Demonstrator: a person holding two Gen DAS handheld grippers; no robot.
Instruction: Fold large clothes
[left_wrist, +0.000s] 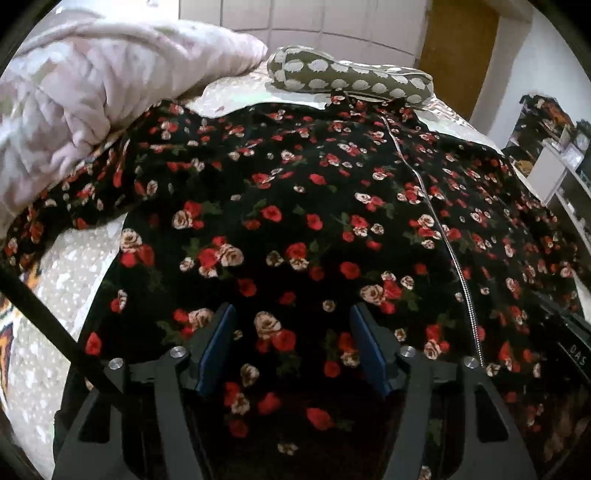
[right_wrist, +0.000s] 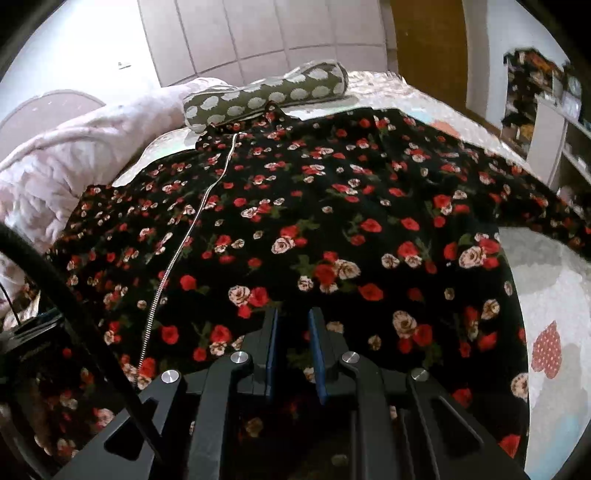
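Hovering over black rose-print zip-front garment (left_wrist: 295, 206) spread flat on the white patterned bedspread (left_wrist: 62, 280), left gripper (left_wrist: 293, 317) gapes wide. Right view: right gripper (right_wrist: 293, 317) narrowly parted, empty, above same garment (right_wrist: 332, 221), near its silver zipper (right_wrist: 177, 258).

A bedroom in a home. A bed with a pale patterned bedspread (right_wrist: 554, 291) fills the view. A rumpled pink quilt (left_wrist: 85, 99) is heaped at ten o'clock, and an olive bolster pillow (left_wrist: 354, 79) with white spots lies at twelve o'clock. Behind it stand white panelled wardrobe doors (right_wrist: 258, 37) and a wooden door (right_wrist: 428, 44). At two o'clock, cluttered open shelves (right_wrist: 546, 110) line the wall (contents too blurred to identify).
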